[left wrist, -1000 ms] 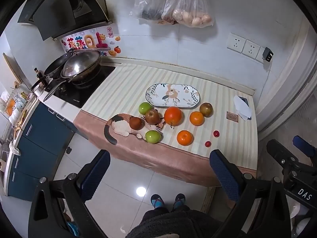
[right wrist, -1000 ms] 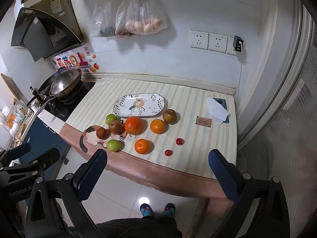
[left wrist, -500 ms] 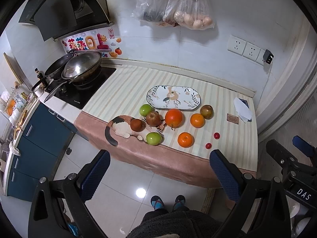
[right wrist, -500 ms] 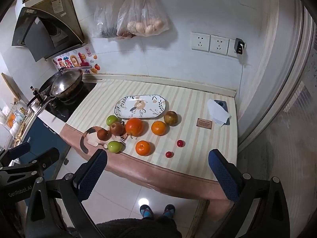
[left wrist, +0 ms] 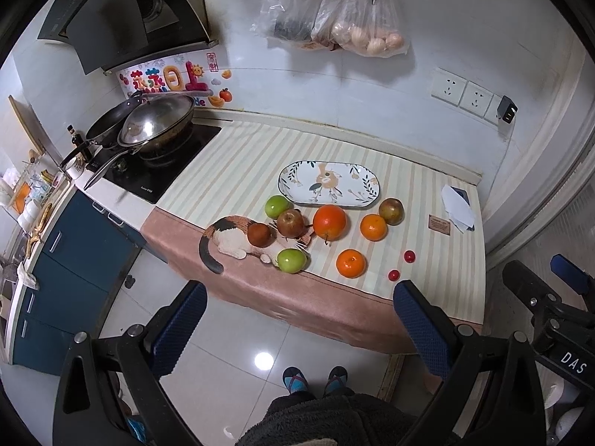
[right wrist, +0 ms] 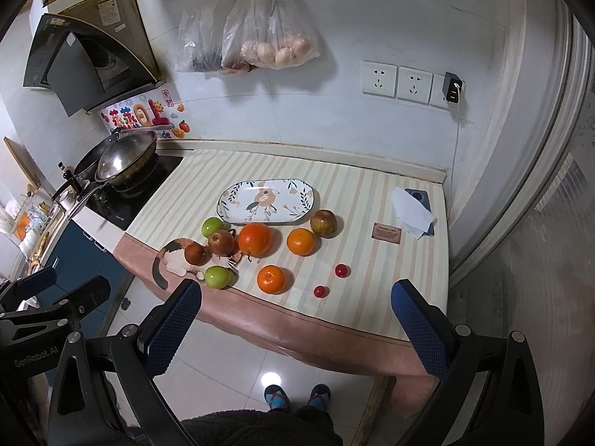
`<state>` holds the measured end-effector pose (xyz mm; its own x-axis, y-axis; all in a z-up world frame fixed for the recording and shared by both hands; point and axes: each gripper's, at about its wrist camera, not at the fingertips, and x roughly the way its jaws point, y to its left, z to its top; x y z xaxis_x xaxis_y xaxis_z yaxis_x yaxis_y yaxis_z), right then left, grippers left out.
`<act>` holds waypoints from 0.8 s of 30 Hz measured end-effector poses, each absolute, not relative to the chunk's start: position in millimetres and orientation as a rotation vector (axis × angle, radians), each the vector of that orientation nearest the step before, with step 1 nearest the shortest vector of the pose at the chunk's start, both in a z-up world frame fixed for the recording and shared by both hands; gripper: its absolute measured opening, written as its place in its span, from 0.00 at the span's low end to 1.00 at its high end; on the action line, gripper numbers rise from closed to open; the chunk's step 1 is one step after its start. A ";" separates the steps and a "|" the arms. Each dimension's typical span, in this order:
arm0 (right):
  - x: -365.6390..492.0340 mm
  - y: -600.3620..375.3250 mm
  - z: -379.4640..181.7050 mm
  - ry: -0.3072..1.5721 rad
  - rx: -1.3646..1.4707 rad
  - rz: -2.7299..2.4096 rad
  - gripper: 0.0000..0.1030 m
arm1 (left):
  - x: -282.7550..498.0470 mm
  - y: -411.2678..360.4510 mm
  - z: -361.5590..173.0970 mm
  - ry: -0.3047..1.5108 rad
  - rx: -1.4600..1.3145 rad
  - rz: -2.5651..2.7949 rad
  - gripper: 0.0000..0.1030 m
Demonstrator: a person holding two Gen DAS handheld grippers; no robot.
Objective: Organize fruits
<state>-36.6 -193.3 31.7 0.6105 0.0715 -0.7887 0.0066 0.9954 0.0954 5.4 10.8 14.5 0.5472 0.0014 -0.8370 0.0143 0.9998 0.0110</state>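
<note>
An empty oval floral plate (left wrist: 329,183) (right wrist: 267,201) lies on the striped counter. In front of it sit a big orange (left wrist: 329,222) (right wrist: 254,239), two smaller oranges (left wrist: 373,227) (left wrist: 350,263), two green apples (left wrist: 277,206) (left wrist: 292,260), reddish-brown apples (left wrist: 290,222) (left wrist: 259,234) (left wrist: 391,210) and two cherry tomatoes (left wrist: 409,256) (left wrist: 393,274). My left gripper (left wrist: 297,316) is open, held above the floor short of the counter's front edge. My right gripper (right wrist: 297,316) is open too, just as far back, with nothing between its fingers.
A stove with stacked pans (left wrist: 148,130) stands left of the striped mat. A phone under a tissue (left wrist: 458,206) and a small card (left wrist: 439,223) lie at the right end. Bags (left wrist: 357,26) hang on the wall. A person's feet (left wrist: 314,379) stand on the tiled floor below.
Both views have shifted slightly: the counter and fruit sit a little higher and farther in frame. Nothing on the counter has moved, and both grippers stay open.
</note>
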 end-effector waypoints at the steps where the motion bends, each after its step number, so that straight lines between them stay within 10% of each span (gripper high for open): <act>1: -35.0 -191.6 32.0 0.913 0.092 0.038 1.00 | 4.9 11.2 14.3 0.988 0.017 -0.006 1.00; 24: -24.7 -184.5 34.8 0.906 0.092 0.056 1.00 | 5.4 14.8 11.9 0.980 0.013 0.002 1.00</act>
